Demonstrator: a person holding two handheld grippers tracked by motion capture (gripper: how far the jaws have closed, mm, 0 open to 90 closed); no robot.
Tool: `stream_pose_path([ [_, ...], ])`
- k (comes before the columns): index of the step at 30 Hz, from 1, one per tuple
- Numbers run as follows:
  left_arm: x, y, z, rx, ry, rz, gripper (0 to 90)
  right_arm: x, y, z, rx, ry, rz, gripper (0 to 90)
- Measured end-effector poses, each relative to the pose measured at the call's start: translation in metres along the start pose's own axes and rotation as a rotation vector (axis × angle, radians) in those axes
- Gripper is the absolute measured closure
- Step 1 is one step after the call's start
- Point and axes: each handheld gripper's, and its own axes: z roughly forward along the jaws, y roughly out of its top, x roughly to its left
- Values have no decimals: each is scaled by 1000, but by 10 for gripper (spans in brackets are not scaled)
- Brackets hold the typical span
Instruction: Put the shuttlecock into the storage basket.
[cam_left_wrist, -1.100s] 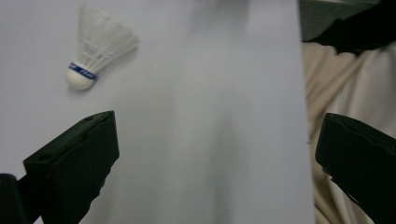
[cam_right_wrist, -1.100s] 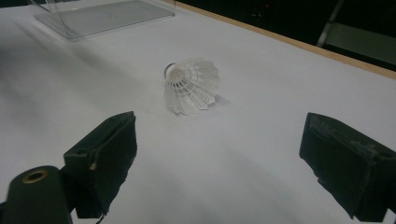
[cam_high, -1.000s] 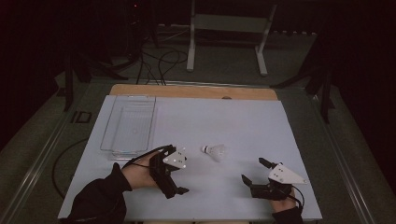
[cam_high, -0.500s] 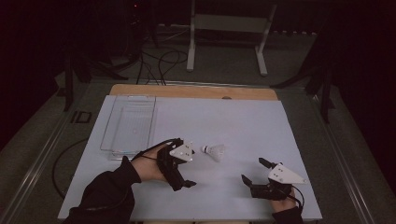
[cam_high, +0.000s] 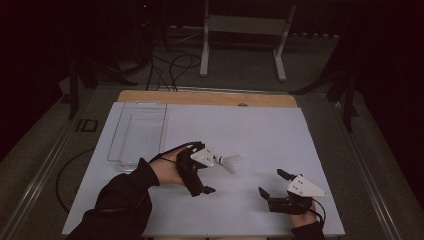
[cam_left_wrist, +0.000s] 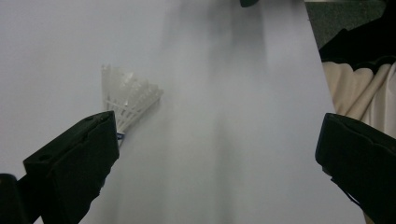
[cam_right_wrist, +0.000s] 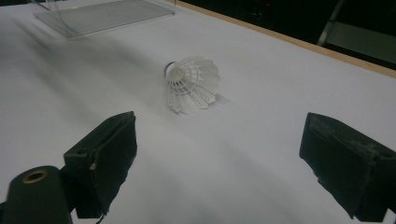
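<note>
Shuttlecock (cam_high: 231, 161) lies on its side mid-worktop (cam_high: 260, 130), just right of the left gripper (cam_high: 202, 172), whose jaws gape wide, empty. Centre them over the cork before closing. Right gripper (cam_high: 272, 187) rests near-right, equally open and empty.

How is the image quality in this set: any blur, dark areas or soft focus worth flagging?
High view: surroundings are very dark, only the white table is lit. Left gripper view: streaky blur across the table, the shuttlecock is soft and part-hidden by a jaw. Right gripper view: shuttlecock fairly sharp, table smeared, clear tray hazy.
</note>
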Motion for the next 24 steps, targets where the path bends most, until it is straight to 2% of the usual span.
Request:
stream_pose_path([
  [3, 2, 3, -2, -30, 24, -6, 2, 0, 0, -1, -2, 0, 1, 113],
  [4, 4, 4, -2, -32, 19, -8, 2, 0, 0, -1, -4, 1, 2, 113],
  [9, 9, 7, 0, -13, 22, 1, 2, 0, 1, -2, -6, -1, -2, 113],
  [13, 12, 8, 0, -17, 22, 1, 2, 0, 0, -2, -7, -2, 2, 113],
  [21, 29, 11, -4, -36, 2, -5, 3, 0, 0, -3, -7, -2, 4, 113],
  [24, 34, 11, -1, -22, 10, -5, 3, 0, 0, -2, -4, -2, 4, 113],
])
